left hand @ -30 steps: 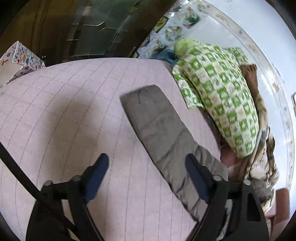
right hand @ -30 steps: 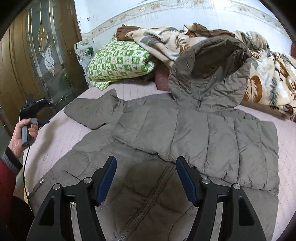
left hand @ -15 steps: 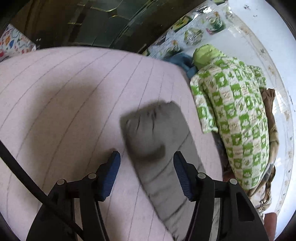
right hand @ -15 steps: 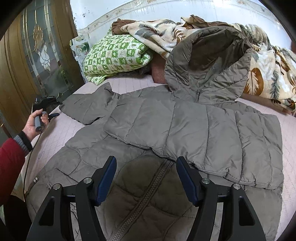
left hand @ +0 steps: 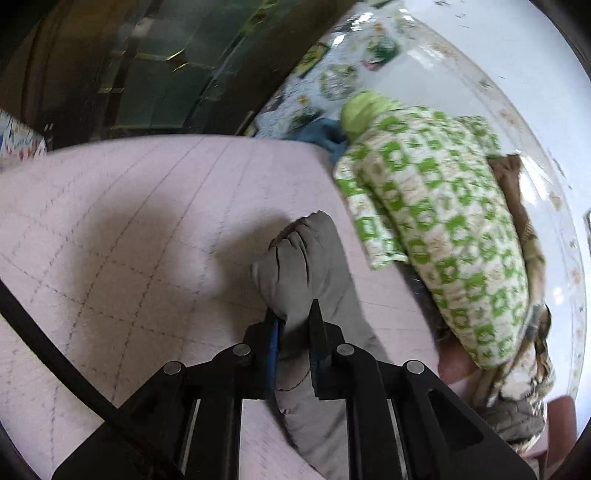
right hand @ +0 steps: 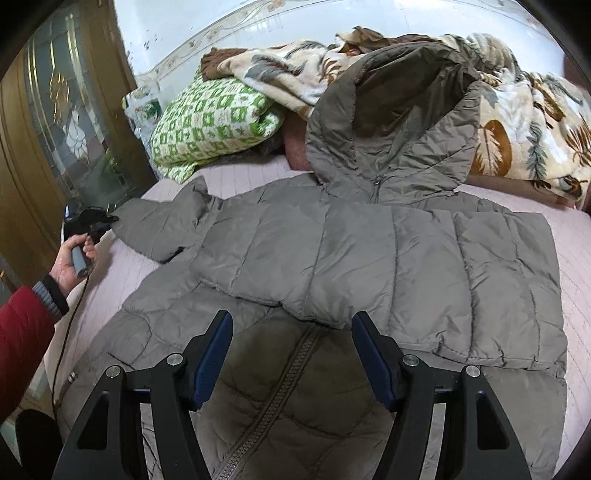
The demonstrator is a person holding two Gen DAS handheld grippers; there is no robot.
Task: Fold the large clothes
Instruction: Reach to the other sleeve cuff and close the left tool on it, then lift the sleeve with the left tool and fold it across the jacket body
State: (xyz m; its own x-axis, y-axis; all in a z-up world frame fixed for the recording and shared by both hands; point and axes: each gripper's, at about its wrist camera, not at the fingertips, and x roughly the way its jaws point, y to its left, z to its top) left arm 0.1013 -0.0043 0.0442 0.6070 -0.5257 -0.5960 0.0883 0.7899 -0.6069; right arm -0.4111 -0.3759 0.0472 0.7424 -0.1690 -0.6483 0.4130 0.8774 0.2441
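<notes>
Both pictures are bright with soft daylight. The white wall (right hand: pixel 258 33) at the back shines the most, and it looks washed out in the left view. There the left tool (left hand: pixel 295 314) throws a soft gray shadow on the pink bed (left hand: pixel 110 221). That view is a bit blurry, mostly on the green pillow (left hand: pixel 436 221) and near the edges. The right view is sharp. Both pictures bend round at the sides, with black corners. The door (right hand: pixel 55 122) is dim, with small glints.

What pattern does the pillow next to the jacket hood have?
The pillow has green and white checks, clearest in the right wrist view.
</notes>
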